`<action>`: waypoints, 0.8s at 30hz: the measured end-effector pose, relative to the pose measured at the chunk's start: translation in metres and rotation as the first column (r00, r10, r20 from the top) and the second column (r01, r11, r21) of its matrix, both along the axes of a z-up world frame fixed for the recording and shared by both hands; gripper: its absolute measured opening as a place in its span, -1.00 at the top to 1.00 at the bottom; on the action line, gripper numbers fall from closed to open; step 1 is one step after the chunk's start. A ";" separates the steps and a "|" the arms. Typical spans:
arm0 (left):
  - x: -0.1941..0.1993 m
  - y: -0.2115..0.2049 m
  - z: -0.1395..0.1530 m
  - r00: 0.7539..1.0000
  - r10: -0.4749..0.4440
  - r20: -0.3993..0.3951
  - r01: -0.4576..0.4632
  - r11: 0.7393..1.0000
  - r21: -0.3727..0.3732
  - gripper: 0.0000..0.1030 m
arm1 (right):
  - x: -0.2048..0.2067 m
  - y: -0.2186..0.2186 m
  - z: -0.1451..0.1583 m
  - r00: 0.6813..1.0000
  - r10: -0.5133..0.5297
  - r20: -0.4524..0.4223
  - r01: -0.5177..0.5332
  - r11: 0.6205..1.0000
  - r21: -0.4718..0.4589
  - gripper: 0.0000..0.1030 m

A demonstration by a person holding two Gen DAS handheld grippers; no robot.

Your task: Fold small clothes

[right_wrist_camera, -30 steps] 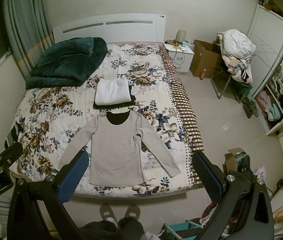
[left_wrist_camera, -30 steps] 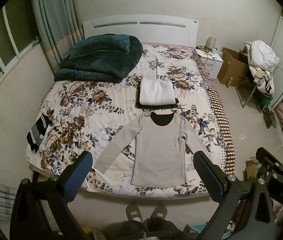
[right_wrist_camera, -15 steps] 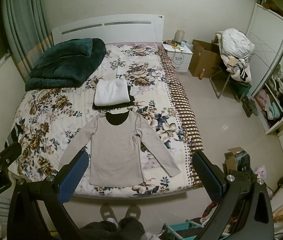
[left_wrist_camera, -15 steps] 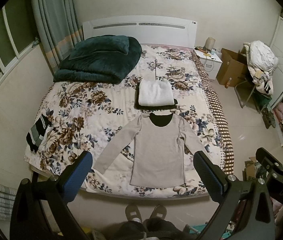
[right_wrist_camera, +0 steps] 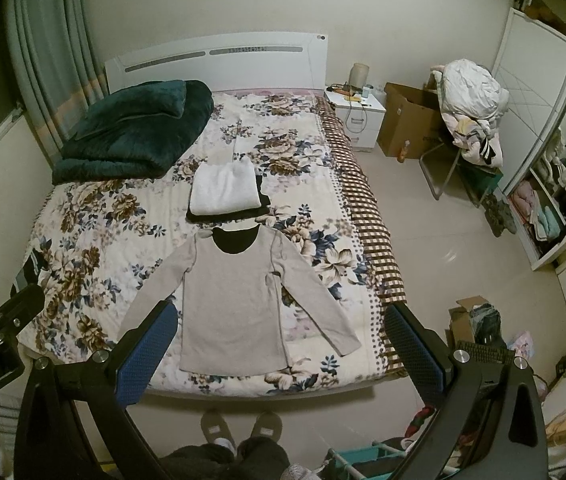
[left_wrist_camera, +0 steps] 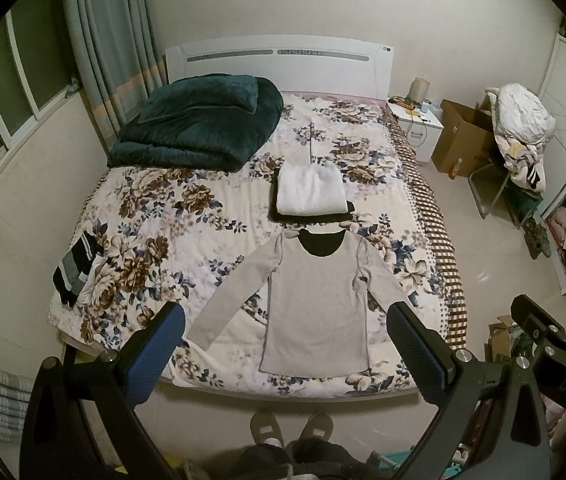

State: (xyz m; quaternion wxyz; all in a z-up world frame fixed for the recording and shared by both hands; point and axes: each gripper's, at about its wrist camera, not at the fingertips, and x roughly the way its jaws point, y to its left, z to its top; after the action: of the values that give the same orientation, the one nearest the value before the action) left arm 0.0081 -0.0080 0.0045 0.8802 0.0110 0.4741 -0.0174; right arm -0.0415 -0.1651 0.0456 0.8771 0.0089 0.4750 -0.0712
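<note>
A beige long-sleeved shirt [left_wrist_camera: 317,300] with a black neck lining lies flat, sleeves spread, at the foot of the floral bed [left_wrist_camera: 155,216]; it also shows in the right wrist view [right_wrist_camera: 235,300]. Behind it a folded white garment [left_wrist_camera: 310,194] lies on a folded black one [right_wrist_camera: 227,214]. My left gripper [left_wrist_camera: 283,344] is open and empty, held high above the bed's foot edge. My right gripper [right_wrist_camera: 279,340] is open and empty at the same height, beside it.
A dark green folded quilt [left_wrist_camera: 199,128] lies at the head of the bed. A striped item [left_wrist_camera: 73,276] hangs at the bed's left edge. A nightstand [right_wrist_camera: 357,114], a cardboard box [right_wrist_camera: 411,124] and a chair piled with clothes [right_wrist_camera: 471,100] stand to the right. The person's feet [left_wrist_camera: 291,430] are below.
Both grippers have drifted slightly, so the bed sits a little lower in both views. The clothes have not moved and both grippers stay open.
</note>
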 end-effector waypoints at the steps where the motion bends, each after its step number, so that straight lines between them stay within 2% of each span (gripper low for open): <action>1: -0.002 0.001 0.000 1.000 0.000 0.000 0.000 1.000 -0.002 -1.00 | 0.000 0.000 0.000 1.000 0.000 0.000 0.000 1.000 -0.001 -1.00; 19: -0.001 0.000 0.000 1.000 -0.001 0.006 0.001 1.000 -0.003 -1.00 | 0.008 0.001 0.010 1.000 -0.006 0.003 0.006 1.000 0.002 -1.00; 22: 0.005 -0.011 -0.005 0.999 0.008 0.041 -0.009 1.000 0.024 -1.00 | 0.026 -0.003 0.020 1.000 -0.025 -0.005 0.025 1.000 0.015 -1.00; 24: 0.016 -0.016 -0.012 0.998 0.011 0.061 -0.013 0.999 0.041 -1.00 | 0.030 -0.012 0.015 0.999 -0.048 -0.007 0.048 0.998 0.039 -1.00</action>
State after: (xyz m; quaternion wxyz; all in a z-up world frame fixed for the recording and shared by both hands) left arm 0.0238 -0.0237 -0.0075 0.8940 0.0270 0.4473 -0.0018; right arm -0.0115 -0.1773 0.0609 0.8734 0.0371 0.4784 -0.0830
